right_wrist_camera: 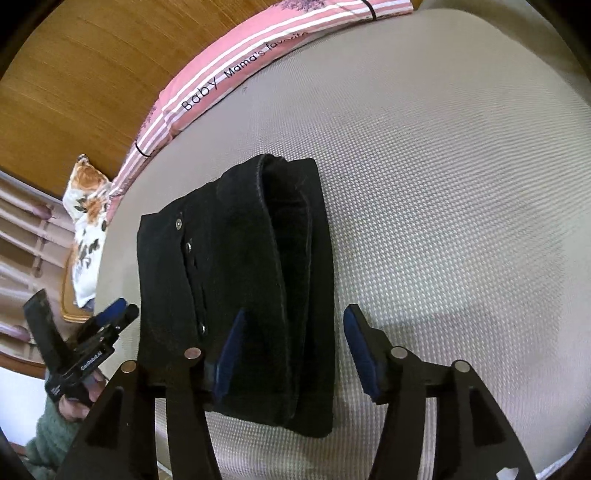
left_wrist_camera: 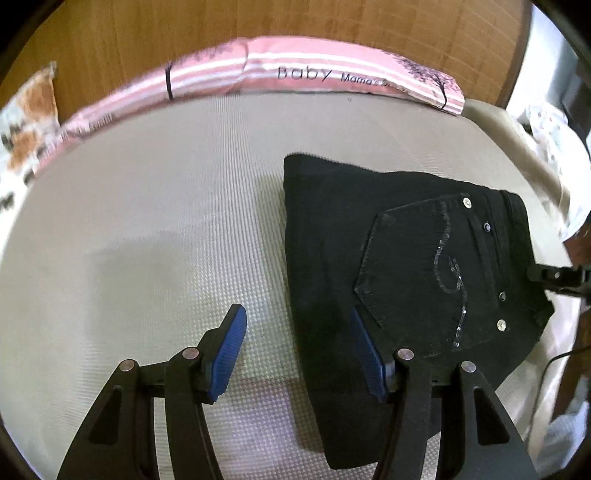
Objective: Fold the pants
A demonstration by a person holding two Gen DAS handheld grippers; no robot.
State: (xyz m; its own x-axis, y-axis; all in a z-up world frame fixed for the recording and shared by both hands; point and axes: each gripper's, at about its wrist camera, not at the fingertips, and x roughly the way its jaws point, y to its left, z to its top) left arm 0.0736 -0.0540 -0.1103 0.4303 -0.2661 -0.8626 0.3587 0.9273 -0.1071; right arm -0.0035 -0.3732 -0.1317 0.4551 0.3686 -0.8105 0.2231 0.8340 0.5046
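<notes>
The black pants (left_wrist_camera: 406, 266) lie folded in a compact stack on the pale woven mattress (left_wrist_camera: 147, 221), back pocket with sequin trim facing up. My left gripper (left_wrist_camera: 295, 312) is open at the stack's left edge, its right pad over the cloth and its left pad over bare mattress. In the right wrist view the pants (right_wrist_camera: 236, 280) show their layered folds. My right gripper (right_wrist_camera: 295, 312) is open and straddles their right edge without the pads pressing. The left gripper (right_wrist_camera: 123, 310) shows at the lower left. The right gripper's tip (left_wrist_camera: 554, 275) pokes in at the right.
A pink striped pillow (left_wrist_camera: 295, 74) printed "Baby" runs along the wooden headboard (left_wrist_camera: 258, 22). A floral pillow (right_wrist_camera: 85, 206) lies at the bed's corner. A hand in a green sleeve (right_wrist_camera: 51, 432) holds the left gripper. The mattress edge (left_wrist_camera: 546, 177) is just past the pants.
</notes>
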